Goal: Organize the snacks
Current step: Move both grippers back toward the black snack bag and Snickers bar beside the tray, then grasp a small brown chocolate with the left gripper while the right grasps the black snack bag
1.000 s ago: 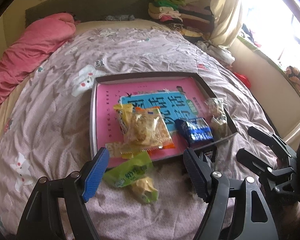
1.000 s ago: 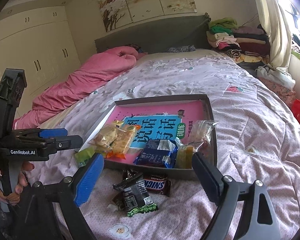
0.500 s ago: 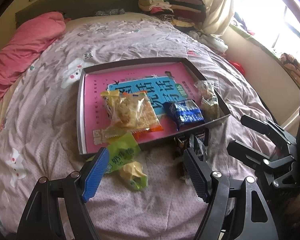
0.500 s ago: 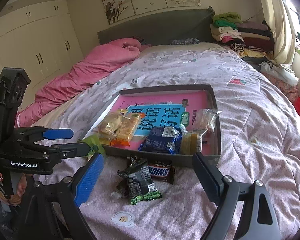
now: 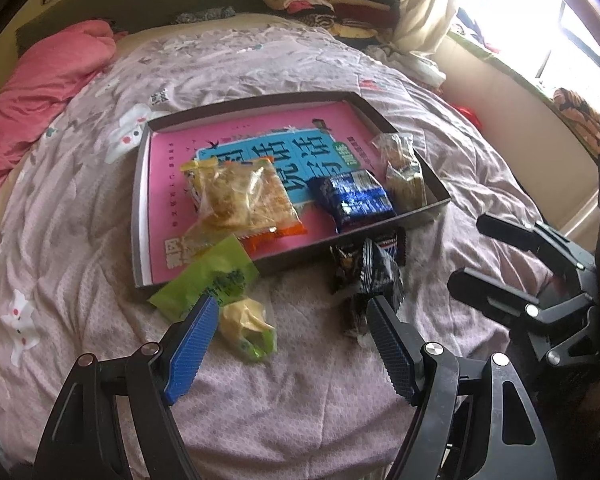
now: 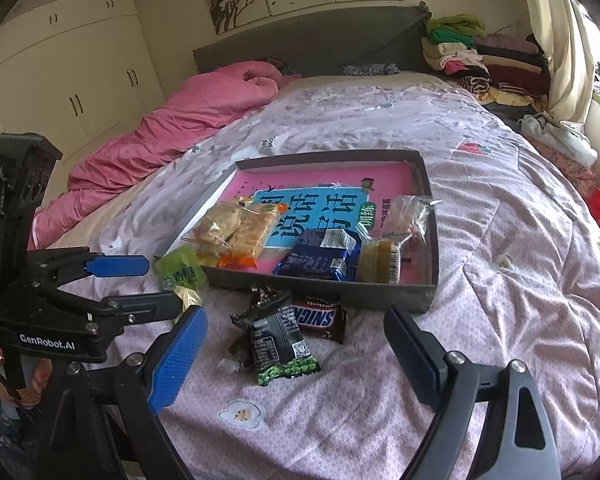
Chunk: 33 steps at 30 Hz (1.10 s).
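The left gripper (image 5: 288,344) now hangs lower and nearer the green packet (image 5: 204,280) lying against the tray (image 5: 140,200) than a second ago, its jaws wide and empty; the right gripper (image 6: 296,356), equally wide and empty, hovers over two dark wrappers (image 6: 280,336). Four packets lie in the tray; everything rests on a lilac quilt (image 6: 520,280) beside a pink duvet (image 6: 188,120).

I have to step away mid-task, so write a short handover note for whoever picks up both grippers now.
Left gripper: open, empty, over the green packet.
Right gripper: open, empty, over the black packet.
Done: cracker pack, blue pack and clear bag lie in the tray.
Left on the quilt: green packet, black packet, Snickers bar.
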Tool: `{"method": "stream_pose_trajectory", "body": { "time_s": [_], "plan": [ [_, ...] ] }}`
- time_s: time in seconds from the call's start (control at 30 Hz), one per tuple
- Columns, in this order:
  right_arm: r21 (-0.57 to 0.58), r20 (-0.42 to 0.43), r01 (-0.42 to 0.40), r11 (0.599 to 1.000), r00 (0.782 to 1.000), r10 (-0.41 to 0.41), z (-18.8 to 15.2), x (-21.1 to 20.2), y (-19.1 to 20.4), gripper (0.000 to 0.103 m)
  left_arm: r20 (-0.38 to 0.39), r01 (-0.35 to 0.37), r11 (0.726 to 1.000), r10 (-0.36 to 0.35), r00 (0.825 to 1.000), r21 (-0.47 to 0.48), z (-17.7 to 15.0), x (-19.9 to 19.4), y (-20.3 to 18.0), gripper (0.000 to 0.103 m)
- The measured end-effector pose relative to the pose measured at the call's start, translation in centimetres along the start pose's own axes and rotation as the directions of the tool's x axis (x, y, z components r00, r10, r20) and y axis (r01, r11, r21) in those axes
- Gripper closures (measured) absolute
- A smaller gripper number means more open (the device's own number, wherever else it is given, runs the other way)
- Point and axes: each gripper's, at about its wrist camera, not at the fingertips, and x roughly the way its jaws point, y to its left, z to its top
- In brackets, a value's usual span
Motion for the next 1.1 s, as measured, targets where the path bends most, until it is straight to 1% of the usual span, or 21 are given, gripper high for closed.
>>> {"method": "stream_pose_trajectory", "body": {
  "time_s": [0.17,0.3,0.47,0.6,0.67,0.77,0.83,0.97,1.03,1.07,1.1],
  "plan": [
    [-0.002,-0.010,0.004,1.000,1.000,-0.004,-0.2,-0.1,-0.1,0.013,-0.031,0.019,1.000,-0.019,0.999,0.017,-0.5,0.7,-0.5,0.025],
    [-0.006,-0.061,0.007,1.000,0.998,-0.007,-0.5,0.9,-0.2,0.013,-0.071,0.024,0.999,-0.021,0.997,0.036,-1.0,1.7,-0.9,0.025],
    [-0.020,-0.108,-0.008,1.000,0.994,0.005,-0.9,2.1,-0.3,0.013,-0.114,0.052,0.998,-0.047,0.992,0.042,-1.6,2.8,-1.0,0.025],
    [-0.019,-0.137,-0.020,1.000,0.990,0.017,-0.8,3.4,-0.7,0.013,-0.130,0.072,0.996,-0.065,0.989,0.050,-2.2,3.6,-1.4,0.025],
    [-0.021,-0.145,-0.033,0.999,0.989,0.029,-0.8,3.9,-0.9,0.016,-0.133,0.082,0.995,-0.074,0.988,0.053,-2.3,3.9,-1.6,0.025],
    [-0.034,-0.157,-0.056,0.998,0.986,0.050,-0.7,4.6,-0.9,0.023,-0.127,0.092,0.994,-0.085,0.988,0.055,-2.2,4.2,-1.7,0.026],
    [-0.048,-0.174,-0.078,0.996,0.982,0.069,-0.7,5.2,-0.6,0.030,-0.121,0.107,0.993,-0.100,0.988,0.051,-2.1,4.3,-1.7,0.025],
    [-0.084,-0.198,-0.094,0.992,0.977,0.076,-0.8,6.3,0.0,0.037,-0.128,0.124,0.991,-0.116,0.985,0.052,-2.2,4.7,-1.6,0.025],
    [-0.092,-0.212,-0.113,0.989,0.973,0.091,-0.9,6.9,0.1,0.044,-0.126,0.127,0.990,-0.119,0.985,0.056,-2.1,4.8,-1.8,0.026],
    [-0.096,-0.218,-0.118,0.988,0.971,0.094,-1.0,7.1,0.2,0.046,-0.127,0.129,0.990,-0.120,0.985,0.058,-2.1,4.9,-1.8,0.026],
    [-0.103,-0.228,-0.121,0.987,0.969,0.095,-1.1,7.4,0.3,0.050,-0.127,0.129,0.990,-0.121,0.984,0.058,-2.1,5.0,-1.8,0.028]
  ]
}}
